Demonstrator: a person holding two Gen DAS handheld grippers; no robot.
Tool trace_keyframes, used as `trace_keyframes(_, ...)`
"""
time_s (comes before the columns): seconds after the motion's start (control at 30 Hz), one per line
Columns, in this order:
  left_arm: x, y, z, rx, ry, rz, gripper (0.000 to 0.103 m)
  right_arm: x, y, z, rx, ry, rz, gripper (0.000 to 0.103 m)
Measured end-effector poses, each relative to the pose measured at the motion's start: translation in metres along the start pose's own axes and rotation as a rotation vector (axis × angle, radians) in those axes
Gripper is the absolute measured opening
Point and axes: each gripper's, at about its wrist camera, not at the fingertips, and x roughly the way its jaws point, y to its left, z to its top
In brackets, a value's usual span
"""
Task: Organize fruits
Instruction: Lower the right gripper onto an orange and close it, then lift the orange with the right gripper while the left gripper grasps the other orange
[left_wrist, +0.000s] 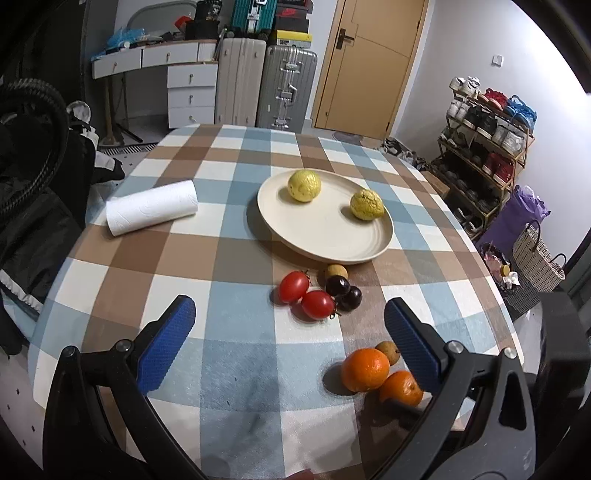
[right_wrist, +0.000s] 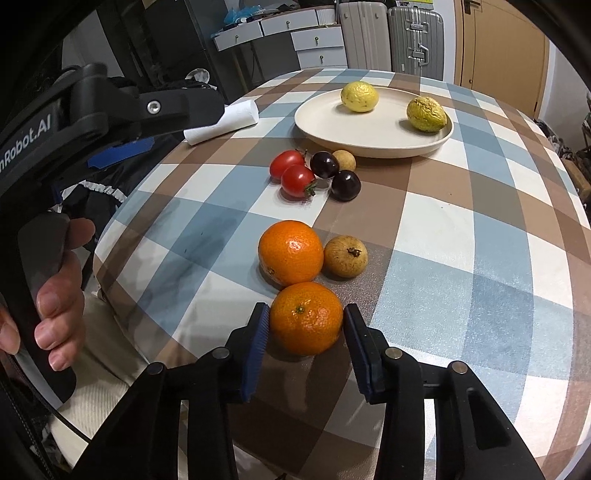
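Observation:
Near the table's front edge my right gripper (right_wrist: 304, 317) is shut on an orange (right_wrist: 306, 318), one blue pad against each side. Just beyond it lie a second orange (right_wrist: 290, 252) and a small brown fruit (right_wrist: 345, 256). Two red tomatoes (right_wrist: 291, 173), two dark plums (right_wrist: 334, 173) and a small tan fruit (right_wrist: 345, 159) cluster in front of a cream plate (right_wrist: 332, 129). The plate holds two yellow fruits (right_wrist: 359, 96) (right_wrist: 426, 113). My left gripper (left_wrist: 290, 306) hovers open above the cloth, nothing between its fingers, short of the tomatoes (left_wrist: 306, 295).
A roll of paper towel (left_wrist: 151, 212) lies on the checked tablecloth (left_wrist: 236, 354) left of the plate (left_wrist: 332, 243). A person's hand (right_wrist: 59, 295) grips the left gripper's handle. Suitcases (left_wrist: 266, 88), drawers and a shoe rack (left_wrist: 484, 147) stand beyond the table.

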Motion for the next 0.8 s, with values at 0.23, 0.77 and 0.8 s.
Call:
trace_keyframes(0.23, 0.017, -0.004, -0.005, -0.008, 0.077, -0.096, 0.102, -0.014, -0.019, 0.003, 0.087, -0.051, -0.013, 0.041)
trace_keyframes(0.77, 0.048, -0.03, -0.03, 0.069, 0.178, -0.126, 0.097, -0.045, -0.05, 0.008, 0.217, -0.157, -0.051, 0.041)
trace_keyframes(0.8, 0.05, -0.029, -0.031, 0.064, 0.188, -0.133, 0.092, -0.047, -0.05, 0.008, 0.219, -0.163, -0.049, 0.041)
